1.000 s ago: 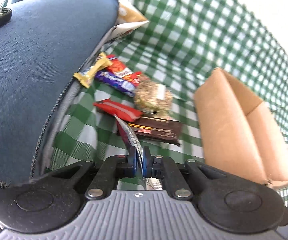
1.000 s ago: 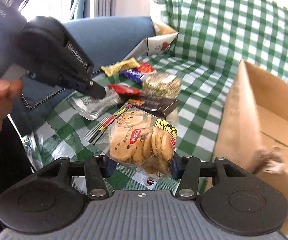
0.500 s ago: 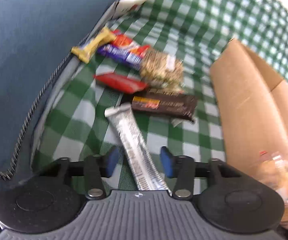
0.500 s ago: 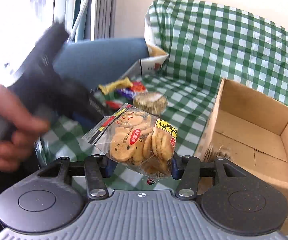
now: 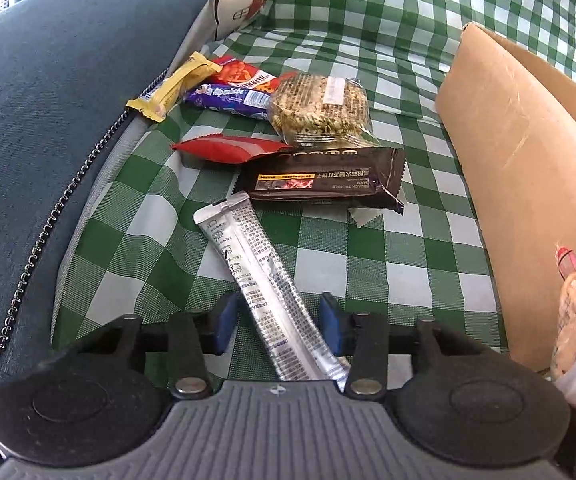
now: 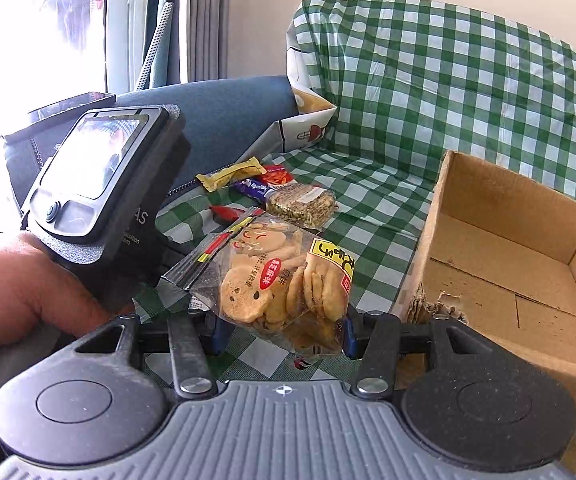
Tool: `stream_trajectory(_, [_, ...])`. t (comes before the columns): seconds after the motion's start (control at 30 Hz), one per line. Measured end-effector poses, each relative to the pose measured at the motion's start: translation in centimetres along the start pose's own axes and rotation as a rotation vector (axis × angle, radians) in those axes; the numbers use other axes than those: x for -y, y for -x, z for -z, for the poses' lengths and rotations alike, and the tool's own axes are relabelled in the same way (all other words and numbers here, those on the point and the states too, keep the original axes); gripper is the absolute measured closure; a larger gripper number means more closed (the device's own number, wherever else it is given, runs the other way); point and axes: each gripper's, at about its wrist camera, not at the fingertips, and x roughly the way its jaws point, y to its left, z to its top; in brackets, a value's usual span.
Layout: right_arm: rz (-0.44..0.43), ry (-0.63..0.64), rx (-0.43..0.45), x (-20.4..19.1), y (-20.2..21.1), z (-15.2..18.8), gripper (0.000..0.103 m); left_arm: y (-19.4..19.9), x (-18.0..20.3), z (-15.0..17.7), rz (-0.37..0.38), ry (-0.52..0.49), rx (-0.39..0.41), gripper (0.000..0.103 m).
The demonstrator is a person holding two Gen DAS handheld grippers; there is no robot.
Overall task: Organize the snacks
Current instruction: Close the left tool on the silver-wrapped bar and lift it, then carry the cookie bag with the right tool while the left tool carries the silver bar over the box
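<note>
A silver stick pack (image 5: 256, 264) lies on the green checked cloth, running back between the jaws of my left gripper (image 5: 278, 322). Those jaws are closing, but the pads stand clear of the pack. Beyond it lie a dark brown bar (image 5: 323, 180), a red pack (image 5: 228, 149), a round cracker pack (image 5: 319, 106), a purple pack (image 5: 228, 98) and a yellow bar (image 5: 176, 88). My right gripper (image 6: 284, 328) is shut on a clear cookie bag (image 6: 276, 280), held above the cloth just left of the open cardboard box (image 6: 487, 192).
A blue cushion (image 5: 48, 100) with a zip rises along the left of the snacks. The checked cloth runs up a backrest behind. A white paper bag (image 5: 244, 4) leans at the back. A person's hand (image 6: 20, 292) holds the left gripper's body (image 6: 100, 200).
My left gripper let go of the silver stick pack, which now lies flat on the cloth, and sank toward it. My right gripper lifted the cookie bag a little beside the box.
</note>
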Motion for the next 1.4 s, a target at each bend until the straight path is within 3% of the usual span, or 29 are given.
stream_trajectory(0.1, [0.002,0.007,-0.001,0.0,0.0,0.1,0.05,0.2,-0.3,0.0,0.002,0.011,0.004,0.076])
stream_trajectory(0.3, [0.015,0.012,-0.004,0.2,0.2,0.2,0.05,0.8,-0.7,0.0,0.028,0.043,0.013,0.085])
stream_trajectory(0.47, [0.03,0.006,0.014,0.3,0.6,0.1,0.05,2.0,-1.0,-0.1,0.065,0.07,0.052,0.087])
stream_trajectory(0.87, [0.072,-0.065,0.175,3.2,3.7,-2.7,0.05,7.7,-0.6,-1.7,0.201,0.121,0.179,0.087])
stream_trajectory(1.1, [0.211,-0.104,0.286,10.4,3.6,-5.8,0.05,10.3,1.5,-2.8,0.278,0.1,0.235,0.087])
stream_trajectory(1.27, [0.346,-0.281,0.259,15.9,2.9,-4.3,0.05,11.8,3.4,-3.2,0.319,0.067,0.293,0.087])
stream_trajectory(1.4, [0.417,-0.363,0.283,17.5,3.9,-3.5,0.05,12.9,5.1,-4.6,0.396,0.073,0.31,0.087])
